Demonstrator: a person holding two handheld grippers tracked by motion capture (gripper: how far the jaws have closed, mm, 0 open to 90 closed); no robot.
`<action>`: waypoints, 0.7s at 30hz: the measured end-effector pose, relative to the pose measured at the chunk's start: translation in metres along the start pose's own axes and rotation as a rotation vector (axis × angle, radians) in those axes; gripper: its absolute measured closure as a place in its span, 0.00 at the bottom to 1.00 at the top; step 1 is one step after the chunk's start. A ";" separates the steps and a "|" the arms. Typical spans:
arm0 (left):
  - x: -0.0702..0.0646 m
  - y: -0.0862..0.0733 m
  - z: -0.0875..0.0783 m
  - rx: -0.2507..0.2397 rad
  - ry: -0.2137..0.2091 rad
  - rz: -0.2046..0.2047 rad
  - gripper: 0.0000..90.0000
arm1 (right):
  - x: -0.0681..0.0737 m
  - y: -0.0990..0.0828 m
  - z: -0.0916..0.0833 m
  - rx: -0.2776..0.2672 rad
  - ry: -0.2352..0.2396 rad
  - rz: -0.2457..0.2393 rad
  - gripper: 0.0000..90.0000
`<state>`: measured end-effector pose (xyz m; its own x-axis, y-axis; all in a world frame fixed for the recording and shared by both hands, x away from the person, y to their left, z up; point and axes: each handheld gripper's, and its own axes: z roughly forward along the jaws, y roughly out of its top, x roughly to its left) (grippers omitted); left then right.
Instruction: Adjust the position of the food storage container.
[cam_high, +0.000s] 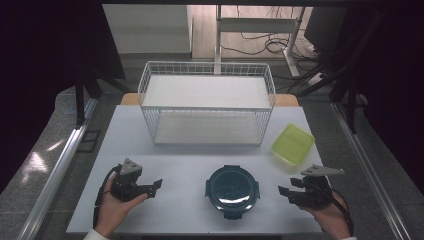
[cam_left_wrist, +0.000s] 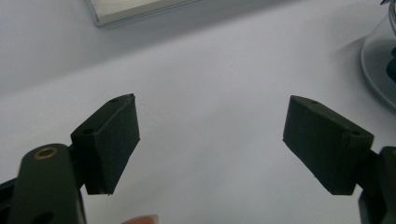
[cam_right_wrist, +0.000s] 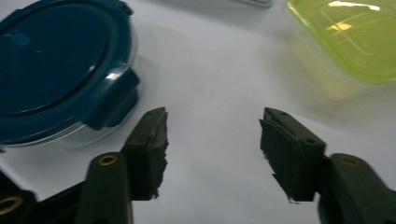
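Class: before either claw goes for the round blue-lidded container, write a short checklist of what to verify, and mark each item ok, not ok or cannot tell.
1. Left claw open, nothing between its jaws: ok.
2. Right claw open, nothing between its jaws: ok.
3. Container upright on the table, between the claws: ok.
4. Lid on the container: ok; clips fully latched: cannot tell.
5. Green box apart from the container: ok.
6. Wire rack behind, clear of the claws: ok.
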<state>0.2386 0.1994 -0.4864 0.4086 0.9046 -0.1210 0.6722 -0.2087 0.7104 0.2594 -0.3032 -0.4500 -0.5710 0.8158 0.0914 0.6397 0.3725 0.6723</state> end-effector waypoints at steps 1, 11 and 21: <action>0.000 0.000 0.000 0.000 0.000 0.001 0.20 | 0.001 0.000 -0.001 0.009 0.005 -0.006 0.53; 0.000 0.000 0.001 0.008 0.004 0.008 0.20 | 0.020 -0.001 0.000 0.111 0.073 -0.077 0.90; -0.001 -0.001 0.002 0.013 0.004 0.014 0.20 | 0.046 -0.004 0.004 0.173 0.147 -0.192 0.98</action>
<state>0.2388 0.1976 -0.4881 0.4159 0.9029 -0.1084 0.6742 -0.2261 0.7031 0.2328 -0.2656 -0.4508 -0.7503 0.6551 0.0891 0.5839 0.5935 0.5539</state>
